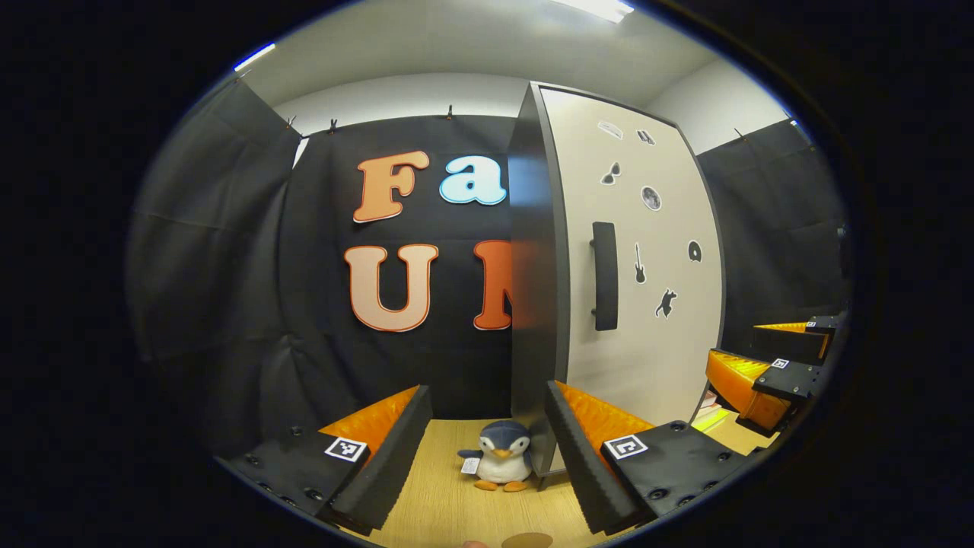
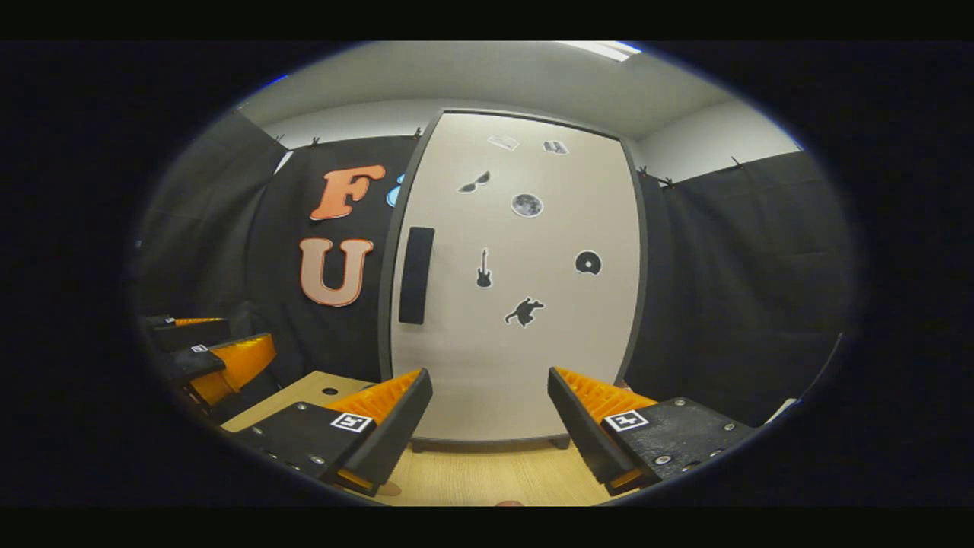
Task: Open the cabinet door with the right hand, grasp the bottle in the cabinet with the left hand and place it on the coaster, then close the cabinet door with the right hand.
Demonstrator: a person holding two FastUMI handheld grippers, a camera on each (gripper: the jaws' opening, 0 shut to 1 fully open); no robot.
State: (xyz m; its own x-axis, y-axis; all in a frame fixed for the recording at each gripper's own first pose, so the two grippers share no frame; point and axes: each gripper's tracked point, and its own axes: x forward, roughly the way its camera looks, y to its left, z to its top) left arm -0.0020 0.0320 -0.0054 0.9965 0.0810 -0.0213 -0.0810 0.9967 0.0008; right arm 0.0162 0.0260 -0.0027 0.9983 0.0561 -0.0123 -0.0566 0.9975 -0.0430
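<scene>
The tall cabinet (image 2: 517,365) stands on the wooden table with its pale door (image 1: 639,358) closed, hiding the inside. A black vertical handle (image 2: 416,275) sits at the door's left edge, also seen as the handle (image 1: 605,275). My right gripper (image 2: 488,377) is open, facing the door from a short distance with nothing between its fingers. My left gripper (image 1: 487,392) is open too, left of the cabinet and pointing past its dark side panel (image 1: 533,304). A round brown coaster (image 1: 526,540) lies on the table at the bottom edge, below my left gripper.
A small plush penguin (image 1: 498,455) sits on the table (image 1: 441,495) against the cabinet's left front corner. The right gripper (image 1: 768,373) shows at the far right of the left gripper view, the left gripper (image 2: 205,358) at the far left of the right gripper view. Black cloth walls surround the booth.
</scene>
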